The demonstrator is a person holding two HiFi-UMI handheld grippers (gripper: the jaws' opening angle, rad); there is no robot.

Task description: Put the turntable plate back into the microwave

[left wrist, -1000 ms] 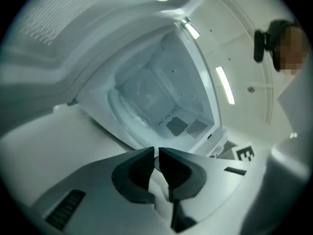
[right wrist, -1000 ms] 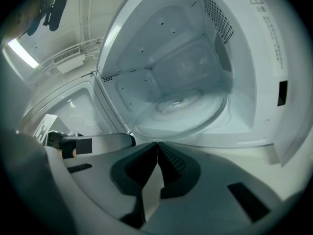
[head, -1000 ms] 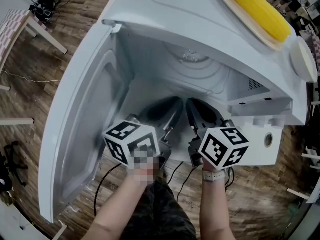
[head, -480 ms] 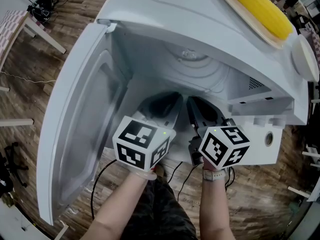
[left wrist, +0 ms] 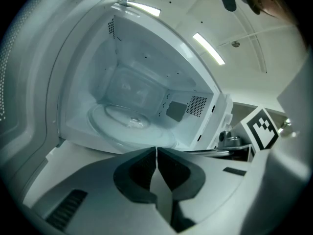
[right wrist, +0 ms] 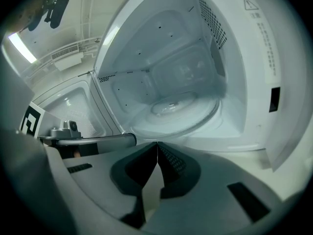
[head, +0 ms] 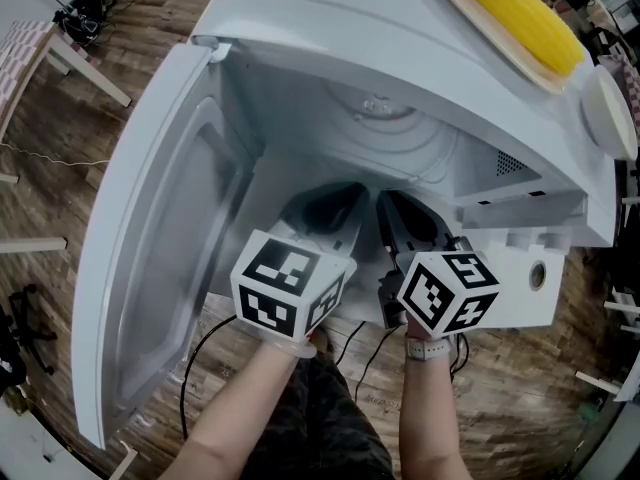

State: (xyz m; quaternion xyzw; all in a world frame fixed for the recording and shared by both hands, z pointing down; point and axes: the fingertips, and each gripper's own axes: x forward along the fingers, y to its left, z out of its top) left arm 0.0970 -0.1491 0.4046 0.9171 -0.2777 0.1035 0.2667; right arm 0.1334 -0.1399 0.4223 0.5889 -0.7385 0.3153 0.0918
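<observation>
With the turntable plate [left wrist: 129, 123] lying flat inside the microwave [head: 330, 38], the left gripper [left wrist: 156, 151] and right gripper [right wrist: 157, 146], both pressed together and empty, should back straight out.

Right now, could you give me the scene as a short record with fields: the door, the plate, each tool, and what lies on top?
microwave: white
door: swung open, at the person's left
turntable plate: clear glass, lying flat on the cavity floor
left tool: jaws together, nothing between them, in front of the opening
right tool: jaws together, empty, beside the left tool
on top: corn cob on a pale dish
</observation>
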